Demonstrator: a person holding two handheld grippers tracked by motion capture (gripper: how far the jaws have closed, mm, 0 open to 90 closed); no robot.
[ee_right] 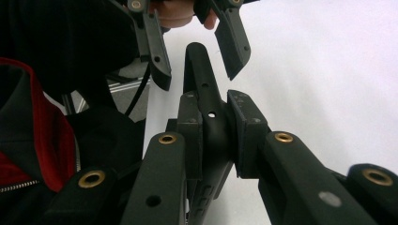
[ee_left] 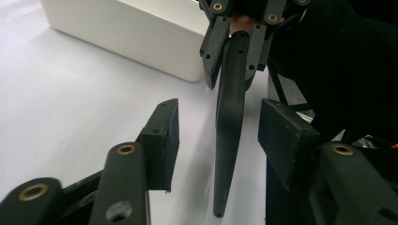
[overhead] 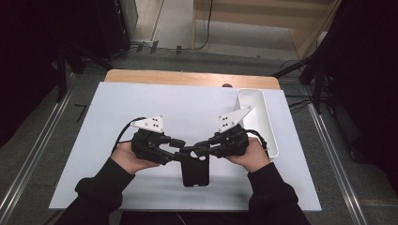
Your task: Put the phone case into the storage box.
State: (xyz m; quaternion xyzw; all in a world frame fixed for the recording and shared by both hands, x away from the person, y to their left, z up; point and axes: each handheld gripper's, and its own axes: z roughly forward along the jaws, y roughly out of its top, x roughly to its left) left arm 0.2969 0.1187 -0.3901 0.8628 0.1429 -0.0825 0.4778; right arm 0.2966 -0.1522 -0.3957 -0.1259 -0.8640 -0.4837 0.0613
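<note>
— Where's the case against your claws?

— My right claw pinches it by its top edge; both pads press flat on the thin black shell from either side. It sits between the two claws near the table's near edge, about midway along it. In the high view it hangs down from the claws toward that edge. In the left gripper view I see it edge-on, a narrow dark blade running up into the right claw.

— And the left claw?

— Spread. The case stands between its pads, but with a gap on each side; neither pad touches it.

— Hands?

— My left hand and right hand come in from the near edge, sleeves black, each wrapped round a gripper body. The claws point inward at each other, meeting over the case.

— What's it made of?

— Matte black plastic, thin, rectangular with rounded corners, a small cutout near the top and little holes along its rim. The table cover is smooth and white over a wooden top. A white tray, long and glossy, lies along the right edge, beside my right hand.
</note>
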